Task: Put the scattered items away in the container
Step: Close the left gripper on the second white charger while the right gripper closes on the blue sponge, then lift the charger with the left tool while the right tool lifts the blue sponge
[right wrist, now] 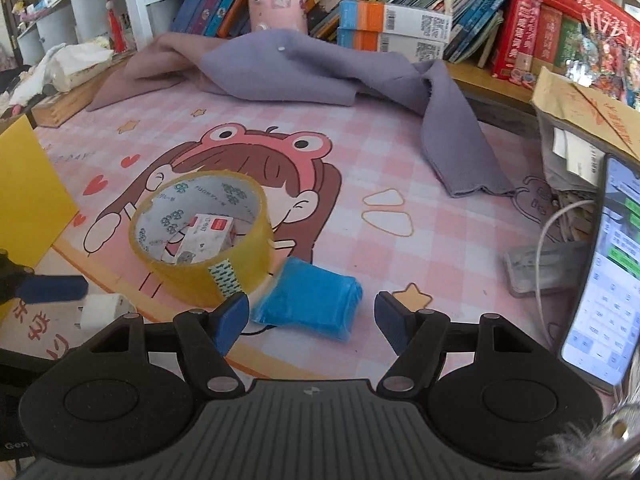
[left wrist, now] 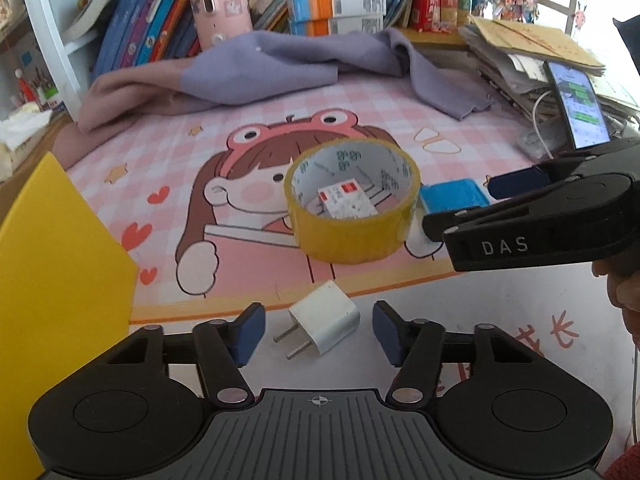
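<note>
**Four loose things waiting, none seen in the yellow container yet**

Four items are lying out on the desk mat [left wrist: 360, 120], and nothing is showing as tidied so far; the inside of the yellow container [left wrist: 60, 264] is hidden, so what it holds cannot be told.

The left gripper [left wrist: 318, 332] is pointing down with its jaws standing apart on either side of the white plug [left wrist: 326, 322], not yet pressing on it. The container is sitting just to this gripper's left.

The right gripper [right wrist: 310, 322] is also standing apart, with the blue packet [right wrist: 312, 306] lying between and just ahead of its fingers, untouched as far as the view shows. The roll of tape [right wrist: 204, 236] is resting ahead and to its left, touching the packet, with a small white box [right wrist: 206, 236] lying inside its ring.

By my judgement both grippers are only lining up their first grabs, so all the carrying is still to do.
</note>
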Available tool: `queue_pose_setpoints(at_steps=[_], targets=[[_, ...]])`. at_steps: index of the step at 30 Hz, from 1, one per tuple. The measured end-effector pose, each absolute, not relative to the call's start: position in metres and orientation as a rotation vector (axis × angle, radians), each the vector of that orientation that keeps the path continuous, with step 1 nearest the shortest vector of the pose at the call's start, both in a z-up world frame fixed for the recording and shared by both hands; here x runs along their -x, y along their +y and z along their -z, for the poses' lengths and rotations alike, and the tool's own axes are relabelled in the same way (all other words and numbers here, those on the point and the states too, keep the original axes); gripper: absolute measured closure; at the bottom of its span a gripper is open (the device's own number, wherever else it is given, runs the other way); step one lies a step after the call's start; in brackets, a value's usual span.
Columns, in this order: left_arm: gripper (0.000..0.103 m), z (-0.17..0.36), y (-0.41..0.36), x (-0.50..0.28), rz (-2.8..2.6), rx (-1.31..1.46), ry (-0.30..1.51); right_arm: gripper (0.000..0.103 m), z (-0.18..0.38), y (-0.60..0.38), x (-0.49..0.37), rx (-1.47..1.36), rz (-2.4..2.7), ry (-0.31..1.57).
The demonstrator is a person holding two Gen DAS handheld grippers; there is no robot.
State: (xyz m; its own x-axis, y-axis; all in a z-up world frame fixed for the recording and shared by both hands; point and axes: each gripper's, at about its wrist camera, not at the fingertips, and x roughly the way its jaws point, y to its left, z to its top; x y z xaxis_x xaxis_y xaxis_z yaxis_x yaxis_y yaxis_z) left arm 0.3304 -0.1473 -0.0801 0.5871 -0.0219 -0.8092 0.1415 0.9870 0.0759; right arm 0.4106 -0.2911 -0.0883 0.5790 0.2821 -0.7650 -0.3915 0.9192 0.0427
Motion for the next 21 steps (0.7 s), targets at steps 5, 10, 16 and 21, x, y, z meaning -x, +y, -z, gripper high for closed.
queue_pose_setpoints(at_steps=[5, 10, 16, 21], targets=[[0.058, 0.082, -0.143, -0.331, 0.1, -0.104, 0.938, 0.04, 0.094, -0.287, -0.413, 0.153, -0.408, 0.866], [0.059, 0.081, -0.145, -0.328, 0.107, -0.117, 0.931, 0.047, 0.094, -0.287, -0.411, 0.162, -0.417, 0.857], [0.059, 0.068, -0.145, -0.316, 0.114, -0.127, 0.895, 0.049, 0.083, -0.293, -0.397, 0.129, -0.426, 0.859], [0.059, 0.059, -0.142, -0.303, 0.104, -0.112, 0.886, 0.049, 0.072, -0.296, -0.379, 0.112, -0.44, 0.847]])
